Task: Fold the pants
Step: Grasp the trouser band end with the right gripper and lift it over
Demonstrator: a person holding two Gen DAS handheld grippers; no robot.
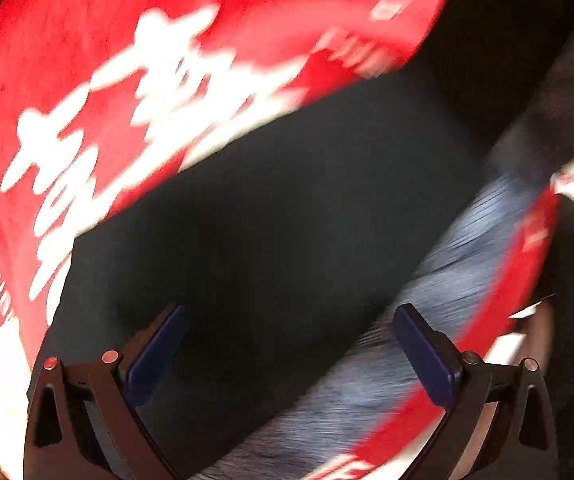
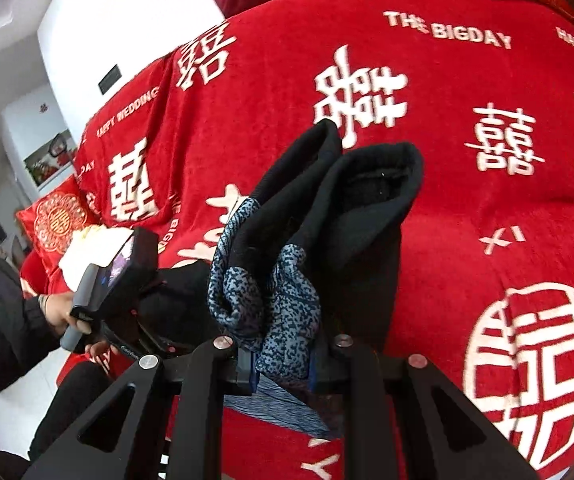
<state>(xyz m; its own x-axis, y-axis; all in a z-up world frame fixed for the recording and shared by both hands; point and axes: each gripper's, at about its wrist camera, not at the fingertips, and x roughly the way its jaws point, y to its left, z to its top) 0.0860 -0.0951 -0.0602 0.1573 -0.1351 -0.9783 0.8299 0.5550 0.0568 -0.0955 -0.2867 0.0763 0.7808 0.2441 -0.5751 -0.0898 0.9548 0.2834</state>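
Black fleece fills most of your left wrist view: the pants [image 1: 287, 216] spread dark and flat over the red blanket [image 1: 87, 80], with a blue-grey knit band running toward the lower right, all of it smeared by motion blur. Your left gripper [image 1: 289, 344] has its blue pads [image 1: 155, 356] wide apart with nothing between them, poised above the cloth. In the right wrist view, your right gripper [image 2: 281, 364] is clamped on the pants [image 2: 327, 208] at a bunched stretch of the speckled blue-and-black band, and the black fabric stands up beyond it in two soft folds, lifted off the red blanket [image 2: 467, 140]. Your left hand [image 2: 61, 312] with its tool shows at the left edge, beside the garment. Judge this cloth as thick, soft and limp: it will sag and double over wherever it is unsupported, though its weight should hold a fold once laid. The knit band looks firmer, so take your second hold there, well along from the right gripper.
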